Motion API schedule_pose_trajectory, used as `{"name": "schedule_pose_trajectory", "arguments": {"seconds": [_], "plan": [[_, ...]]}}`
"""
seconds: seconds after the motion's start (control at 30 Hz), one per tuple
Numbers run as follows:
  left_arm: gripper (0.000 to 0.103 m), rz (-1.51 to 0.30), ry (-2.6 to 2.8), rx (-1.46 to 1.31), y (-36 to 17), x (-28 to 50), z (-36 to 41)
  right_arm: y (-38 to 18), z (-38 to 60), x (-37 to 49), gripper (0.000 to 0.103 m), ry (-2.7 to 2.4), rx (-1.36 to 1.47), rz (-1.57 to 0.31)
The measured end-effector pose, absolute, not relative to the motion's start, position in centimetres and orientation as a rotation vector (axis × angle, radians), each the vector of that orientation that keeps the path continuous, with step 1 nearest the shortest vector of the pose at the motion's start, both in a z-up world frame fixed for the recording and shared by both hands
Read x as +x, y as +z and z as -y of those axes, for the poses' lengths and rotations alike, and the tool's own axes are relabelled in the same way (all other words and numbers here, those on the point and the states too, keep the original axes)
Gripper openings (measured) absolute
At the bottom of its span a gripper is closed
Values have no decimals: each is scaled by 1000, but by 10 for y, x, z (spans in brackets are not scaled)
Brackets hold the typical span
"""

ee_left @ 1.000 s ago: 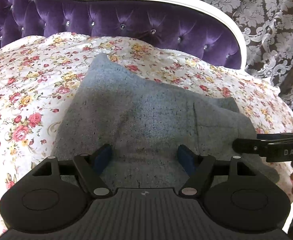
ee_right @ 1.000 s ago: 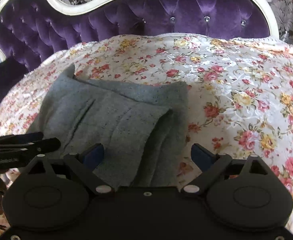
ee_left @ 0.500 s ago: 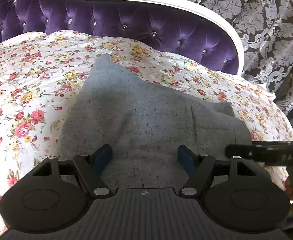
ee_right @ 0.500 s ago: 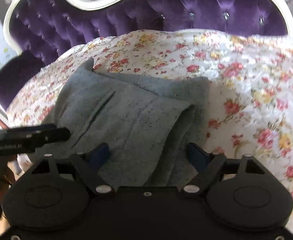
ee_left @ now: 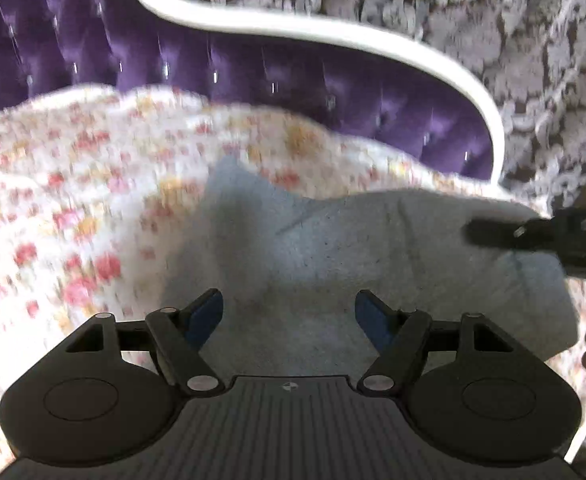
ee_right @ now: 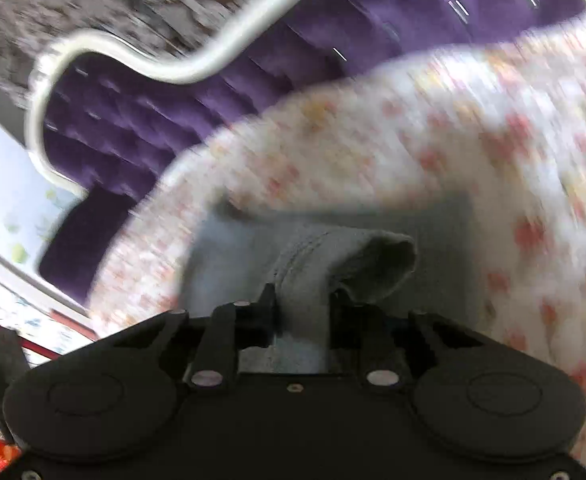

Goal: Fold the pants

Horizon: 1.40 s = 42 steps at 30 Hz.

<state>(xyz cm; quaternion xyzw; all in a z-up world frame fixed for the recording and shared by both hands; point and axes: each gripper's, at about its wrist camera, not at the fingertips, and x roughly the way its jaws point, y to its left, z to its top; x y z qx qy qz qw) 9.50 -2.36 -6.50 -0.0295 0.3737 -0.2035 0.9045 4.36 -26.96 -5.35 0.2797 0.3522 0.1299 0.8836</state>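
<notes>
Pinching pants (ee_right: 301, 280) edge, right gripper (ee_right: 301, 304) just closed.

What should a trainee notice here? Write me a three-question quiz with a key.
1. True or false: the left gripper is clamped on the grey pants.
2. What does the right gripper hold? A a pillow; B a fold of the pants; C nothing.
3. What colour is the tufted headboard?

Key: 1 false, its jaws stand open over the cloth. 2 B: its jaws have just been closing, with the cloth bunched between them. 3 purple.
</notes>
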Motion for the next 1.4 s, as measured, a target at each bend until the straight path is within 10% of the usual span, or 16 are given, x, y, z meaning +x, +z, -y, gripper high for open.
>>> {"name": "schedule_pose_trajectory", "arguments": {"seconds": [0.33,0.43,0.53,0.67,1.03,1.4], "plan": [[72,-867,-397,91,-104,113,37,-102,275,50,39,90,356,-891],[72,-869,-400,74,-97,109,30,-93,289,33,59,103,456,-827],[72,-844,-385,38,-85,106,22,-85,301,25,102,171,538,-742],[72,-836,-350,38,-79,108,16,-99,333,10,103,261,882,-604],[72,-848,-342,51,-69,119,30,-53,261,52,103,-37,246,-723],[81,-901,-322,101,-105,134,39,-117,252,62,103,-111,303,-959]]}}
